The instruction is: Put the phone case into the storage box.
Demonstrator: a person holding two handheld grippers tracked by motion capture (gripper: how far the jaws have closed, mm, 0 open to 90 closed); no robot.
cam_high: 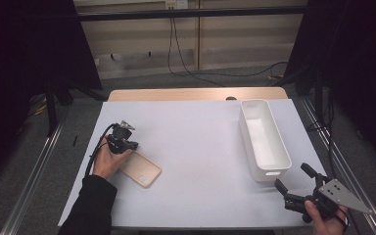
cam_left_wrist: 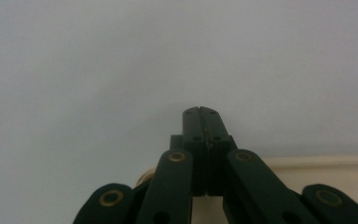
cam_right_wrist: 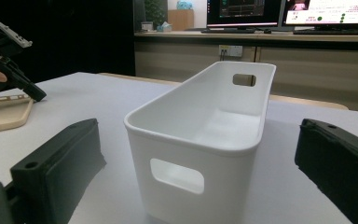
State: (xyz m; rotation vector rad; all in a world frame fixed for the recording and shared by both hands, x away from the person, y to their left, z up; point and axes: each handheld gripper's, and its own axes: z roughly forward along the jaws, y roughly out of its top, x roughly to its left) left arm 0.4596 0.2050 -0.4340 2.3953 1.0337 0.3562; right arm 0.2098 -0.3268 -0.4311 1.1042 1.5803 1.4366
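The beige phone case [cam_high: 140, 169] lies flat just behind the left gripper [cam_high: 125, 142]'s tightly closed, empty jaws, so a scoop may skid it away, while the right gripper [cam_high: 291, 178] gapes wide before the white bin [cam_high: 264, 138]

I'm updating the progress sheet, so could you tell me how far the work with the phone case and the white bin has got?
Nothing looks finished: the white bin is empty. In hand: the left gripper, jaws shut, points down at the near edge of the beige phone case, which lies flat on the table. The right gripper waits open beside the bin. Probably left: lifting the case and placing it in the bin.
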